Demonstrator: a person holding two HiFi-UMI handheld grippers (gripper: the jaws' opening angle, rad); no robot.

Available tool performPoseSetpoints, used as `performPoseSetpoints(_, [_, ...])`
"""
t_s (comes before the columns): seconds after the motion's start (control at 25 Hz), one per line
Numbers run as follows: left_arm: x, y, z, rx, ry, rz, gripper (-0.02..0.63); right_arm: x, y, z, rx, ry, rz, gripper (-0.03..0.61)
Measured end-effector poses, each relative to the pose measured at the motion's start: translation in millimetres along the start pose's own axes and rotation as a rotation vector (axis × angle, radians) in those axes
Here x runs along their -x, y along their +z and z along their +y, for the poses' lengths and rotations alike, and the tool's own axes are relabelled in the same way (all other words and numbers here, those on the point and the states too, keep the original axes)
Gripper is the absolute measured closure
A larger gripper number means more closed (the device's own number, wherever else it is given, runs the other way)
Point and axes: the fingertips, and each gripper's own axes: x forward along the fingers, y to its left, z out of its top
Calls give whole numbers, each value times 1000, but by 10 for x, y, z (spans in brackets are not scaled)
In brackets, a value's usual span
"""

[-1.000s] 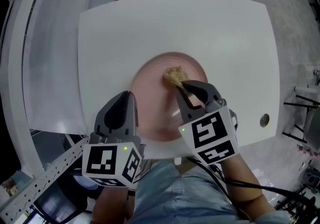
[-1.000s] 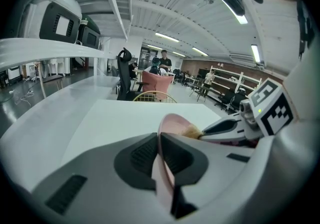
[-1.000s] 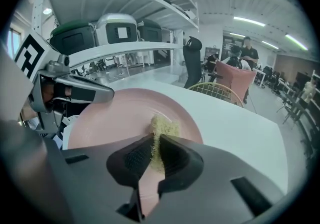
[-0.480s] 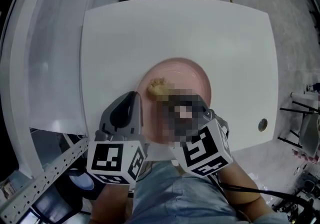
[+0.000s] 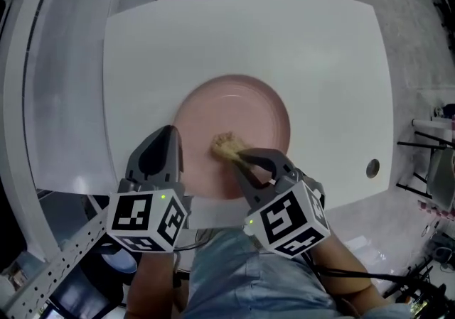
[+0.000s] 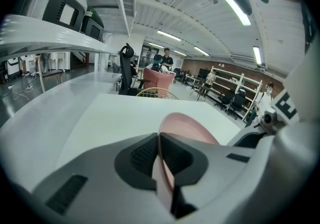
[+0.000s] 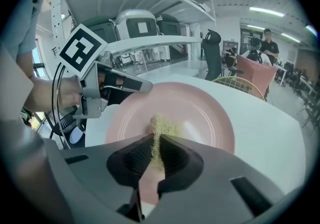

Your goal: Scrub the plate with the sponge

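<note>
Grip on two things at once explains the layout. The left tongs [image 5: 169, 138] pinch the near-left rim of the pink plate [image 5: 234, 115]; their jaws are almost together with the rim between them and have just been closing a little tighter on it, probably so the plate cannot slide on the white bench [image 5: 327, 55] during scrubbing. The right tongs [image 5: 240, 157] are clamped narrowly on the tan sponge [image 5: 224, 145] and hold it down on the plate's floor, slightly nearer than centre. The head view alone shows the plate sitting mid-bench. Only the left gripper view shows the rim sandwiched between the pads. Only the right gripper view shows the sponge squeezed thin between the jaws.
</note>
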Motion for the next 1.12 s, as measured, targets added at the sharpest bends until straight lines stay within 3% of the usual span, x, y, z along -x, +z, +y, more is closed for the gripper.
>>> performPoseSetpoints(0.28, [-89, -80, 77, 7, 1, 19, 589, 77, -257, -368, -68, -125, 57, 534])
performPoseSetpoints(0.4, [-128, -100, 76, 5, -4, 20, 589, 131, -204, -509, -105, -169, 7, 534])
performPoseSetpoints(0.64, [-233, -168, 64, 9, -33, 5, 589, 213, 73, -594, -143, -165, -120, 534])
performPoseSetpoints(0.92, [-361, -281, 117, 4, -65, 4, 588, 218, 222, -656, -150, -171, -166, 533])
performPoseSetpoints(0.96, [-380, -303, 110, 9, -81, 6, 578, 210, 222, -657, -149, -169, -163, 533])
performPoseSetpoints(1.04, [-413, -325, 92, 17, -108, 6, 478, 193, 222, -659, -147, -163, -160, 533])
performPoseSetpoints(1.12, [-409, -305, 120, 7, -90, -10, 468, 178, 225, -661, -150, -159, -164, 532])
